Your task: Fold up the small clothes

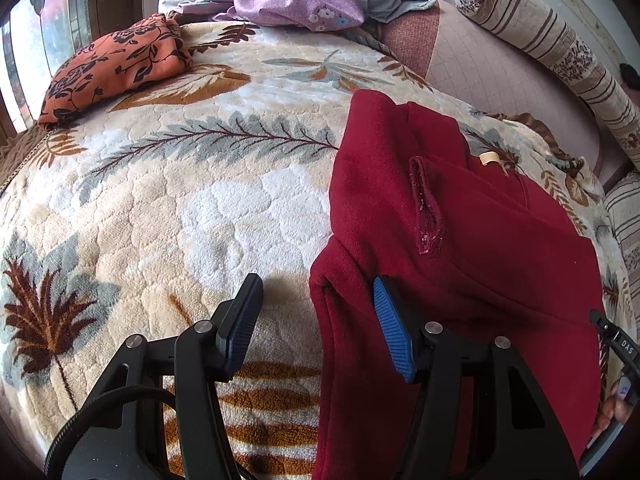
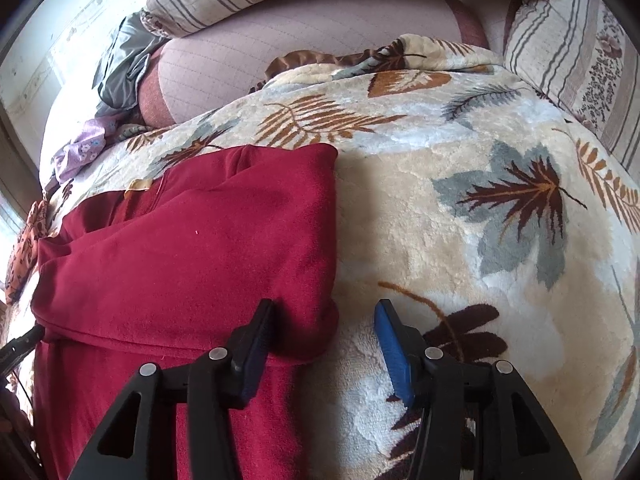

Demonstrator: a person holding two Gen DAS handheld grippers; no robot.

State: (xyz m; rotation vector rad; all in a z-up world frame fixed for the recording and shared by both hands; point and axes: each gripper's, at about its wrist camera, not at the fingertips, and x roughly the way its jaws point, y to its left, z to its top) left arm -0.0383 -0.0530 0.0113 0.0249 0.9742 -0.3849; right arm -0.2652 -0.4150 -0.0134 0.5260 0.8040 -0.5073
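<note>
A dark red garment (image 1: 440, 220) lies folded on a leaf-patterned plush blanket (image 1: 200, 200), with a pocket slit and a small cream tag showing on top. My left gripper (image 1: 316, 280) stands open astride the garment's left edge: its right finger is over the red cloth, its left finger over the blanket. In the right wrist view the same red garment (image 2: 180, 240) fills the left half. My right gripper (image 2: 324, 302) is open astride the garment's right edge, with its left finger over the cloth and its blue-padded right finger over the blanket (image 2: 440, 260).
An orange cloth with black flowers (image 1: 116, 64) lies at the far left, and a purple floral cloth (image 1: 288, 4) lies at the back. A striped bolster (image 1: 560, 52) and a striped pillow (image 2: 580, 52) border the bed. A grey garment (image 2: 124, 64) is crumpled far left.
</note>
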